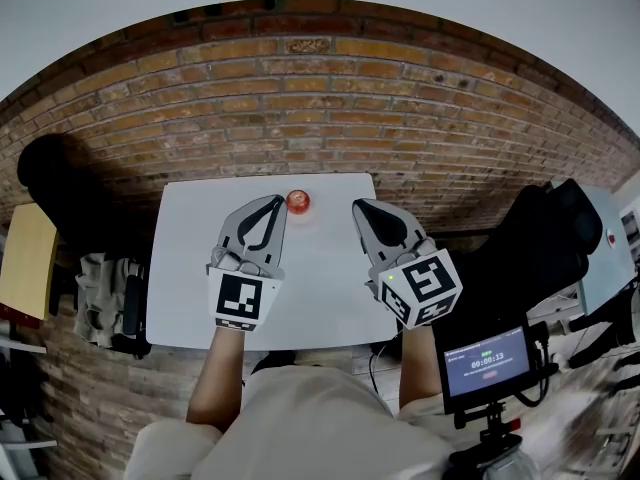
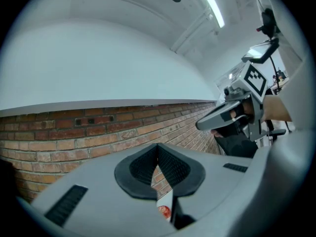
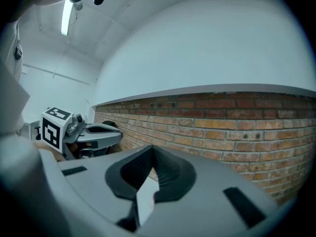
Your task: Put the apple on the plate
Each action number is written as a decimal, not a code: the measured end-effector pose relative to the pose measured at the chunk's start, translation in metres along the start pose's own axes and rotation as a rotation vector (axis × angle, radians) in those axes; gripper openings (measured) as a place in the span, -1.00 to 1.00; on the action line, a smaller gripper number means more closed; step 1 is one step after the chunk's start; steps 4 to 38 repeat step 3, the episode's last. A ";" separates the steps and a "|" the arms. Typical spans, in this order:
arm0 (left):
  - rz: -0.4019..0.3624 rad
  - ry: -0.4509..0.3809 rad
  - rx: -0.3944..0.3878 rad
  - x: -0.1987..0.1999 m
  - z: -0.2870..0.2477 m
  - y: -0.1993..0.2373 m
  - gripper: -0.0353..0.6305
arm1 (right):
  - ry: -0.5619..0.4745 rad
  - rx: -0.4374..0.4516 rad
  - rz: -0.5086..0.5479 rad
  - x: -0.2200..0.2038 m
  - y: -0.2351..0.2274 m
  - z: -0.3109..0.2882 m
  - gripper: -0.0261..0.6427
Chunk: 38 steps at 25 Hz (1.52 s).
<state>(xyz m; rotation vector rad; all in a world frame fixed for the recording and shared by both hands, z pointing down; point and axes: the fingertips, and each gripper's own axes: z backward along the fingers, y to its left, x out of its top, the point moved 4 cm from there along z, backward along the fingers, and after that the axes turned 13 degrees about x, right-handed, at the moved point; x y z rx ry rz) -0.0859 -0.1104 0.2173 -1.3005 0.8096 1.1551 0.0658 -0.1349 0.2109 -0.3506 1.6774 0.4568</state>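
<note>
Left gripper (image 1: 271,206) and right gripper (image 1: 361,208) closed on nothing; apple (image 1: 298,201) between their tips.
Jaws are seen pressed together in both gripper views. The apple is placed at the upper centre of the table (image 1: 320,288), just right of the left tips, farther from the right; no plate can be made out.

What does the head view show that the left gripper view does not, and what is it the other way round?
Only the head view shows the person's forearms, the small screen at the lower right, and the table's full outline.

Only the left gripper view shows a ceiling light strip.

Both show the apple on the white table, the brick wall, the shut left claw and the right claw. Neither view shows a plate.
</note>
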 end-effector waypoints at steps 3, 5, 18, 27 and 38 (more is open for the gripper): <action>0.000 -0.004 0.000 0.003 0.001 -0.002 -0.87 | 0.001 -0.005 0.003 0.001 0.000 0.003 -0.92; 0.000 -0.004 0.000 0.003 0.001 -0.002 -0.87 | 0.001 -0.005 0.003 0.001 0.000 0.003 -0.92; 0.000 -0.004 0.000 0.003 0.001 -0.002 -0.87 | 0.001 -0.005 0.003 0.001 0.000 0.003 -0.92; 0.000 -0.004 0.000 0.003 0.001 -0.002 -0.87 | 0.001 -0.005 0.003 0.001 0.000 0.003 -0.92; 0.000 -0.004 0.000 0.003 0.001 -0.002 -0.87 | 0.001 -0.005 0.003 0.001 0.000 0.003 -0.92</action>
